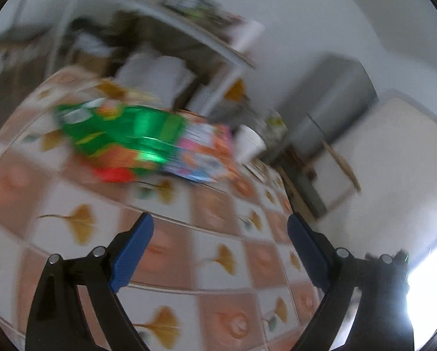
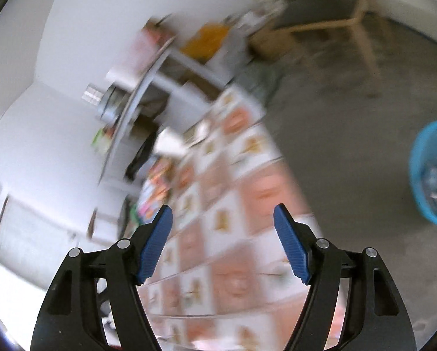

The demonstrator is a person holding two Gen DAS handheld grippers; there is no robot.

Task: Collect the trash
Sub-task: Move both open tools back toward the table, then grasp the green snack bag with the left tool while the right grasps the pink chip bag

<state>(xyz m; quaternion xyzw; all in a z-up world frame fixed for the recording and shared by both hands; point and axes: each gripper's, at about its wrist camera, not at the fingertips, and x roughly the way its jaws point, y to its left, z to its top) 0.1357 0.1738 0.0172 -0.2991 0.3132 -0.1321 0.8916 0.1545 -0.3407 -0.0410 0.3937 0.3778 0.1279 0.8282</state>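
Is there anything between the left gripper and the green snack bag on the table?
Nothing visible: only bare patterned tablecloth lies between the open left gripper and the green snack bag.

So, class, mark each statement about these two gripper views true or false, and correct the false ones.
1. The left gripper is open and empty. True.
2. The green packet lies on the floor. False: it lies on the patterned tablecloth.
3. A blue basket stands on the grey floor. True.
4. The right gripper clamps a cup. False: it is open, holding nothing.
5. The white cup lies beyond the packets. True.
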